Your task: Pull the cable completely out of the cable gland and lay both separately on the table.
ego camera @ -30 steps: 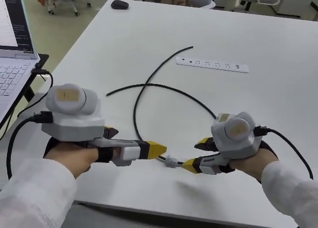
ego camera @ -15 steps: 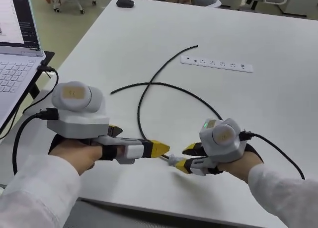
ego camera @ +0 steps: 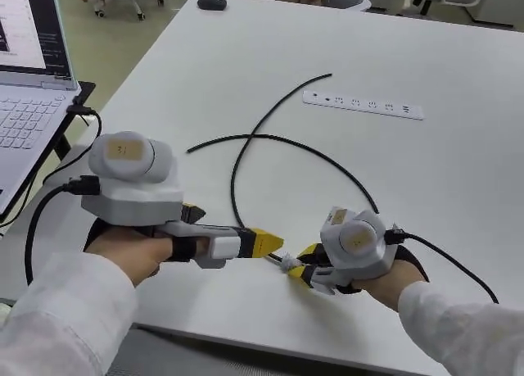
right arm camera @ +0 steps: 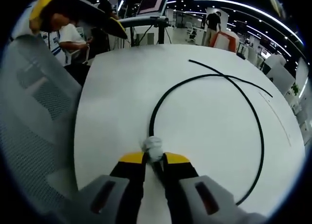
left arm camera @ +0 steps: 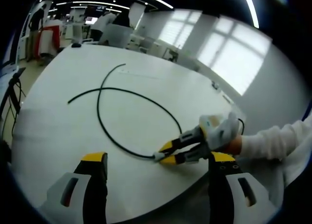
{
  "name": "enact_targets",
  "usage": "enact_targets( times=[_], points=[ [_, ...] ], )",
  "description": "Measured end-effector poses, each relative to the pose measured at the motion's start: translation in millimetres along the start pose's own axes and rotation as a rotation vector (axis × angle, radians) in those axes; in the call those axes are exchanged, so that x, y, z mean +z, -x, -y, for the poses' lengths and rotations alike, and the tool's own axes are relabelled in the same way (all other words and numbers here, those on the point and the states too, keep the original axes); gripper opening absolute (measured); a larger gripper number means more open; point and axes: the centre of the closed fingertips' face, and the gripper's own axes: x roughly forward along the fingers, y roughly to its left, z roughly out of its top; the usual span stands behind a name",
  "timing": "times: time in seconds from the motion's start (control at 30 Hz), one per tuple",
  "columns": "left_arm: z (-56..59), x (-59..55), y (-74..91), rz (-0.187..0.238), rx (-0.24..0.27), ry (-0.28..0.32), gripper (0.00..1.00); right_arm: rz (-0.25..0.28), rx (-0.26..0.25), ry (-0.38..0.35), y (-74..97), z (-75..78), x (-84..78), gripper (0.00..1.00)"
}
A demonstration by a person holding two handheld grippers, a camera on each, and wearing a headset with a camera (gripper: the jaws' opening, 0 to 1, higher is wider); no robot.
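A long black cable (ego camera: 232,188) loops across the white table (ego camera: 458,171), crossing over itself. Its near end carries a small white cable gland (ego camera: 290,263) close to the front edge. My right gripper (ego camera: 303,263) is shut on the cable gland (right arm camera: 153,146), which pokes out just ahead of its yellow tips (right arm camera: 155,159), and the cable (right arm camera: 253,116) curves away beyond. My left gripper (ego camera: 254,238) is open just left of the gland. In the left gripper view its jaws (left arm camera: 158,158) stand wide apart, with the gland (left arm camera: 158,157) and cable (left arm camera: 100,116) ahead.
A white power strip (ego camera: 363,106) lies at the back right of the table. A laptop (ego camera: 24,73) sits on a stand to the left, and a dark mouse (ego camera: 213,2) at the far edge. Black cords trail from both grippers.
My right gripper has moved left toward the left gripper and its jaws have gone from open around the gland to shut on it. The left gripper has barely moved.
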Motion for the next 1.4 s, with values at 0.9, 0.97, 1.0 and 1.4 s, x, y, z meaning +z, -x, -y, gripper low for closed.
enact_targets(
  times=[0.9,0.97,1.0,1.4],
  points=[
    [9.8,0.0,-2.8,-0.011,-0.012,-0.090,0.84,0.103,0.013,0.100,87.0,-5.4,38.8,0.11],
    [10.3,0.9,-2.5,-0.008,-0.012,-0.104,0.83,0.119,0.006,0.112,92.4,-6.5,42.6,0.11],
    [10.4,1.8,-2.5,-0.005,-0.011,-0.112,0.82,0.130,0.005,0.122,95.8,-7.4,45.3,0.11],
    [25.1,24.0,5.5,0.104,-0.044,-0.252,0.63,0.167,-0.035,0.237,133.5,-14.6,71.8,0.11]
  ],
)
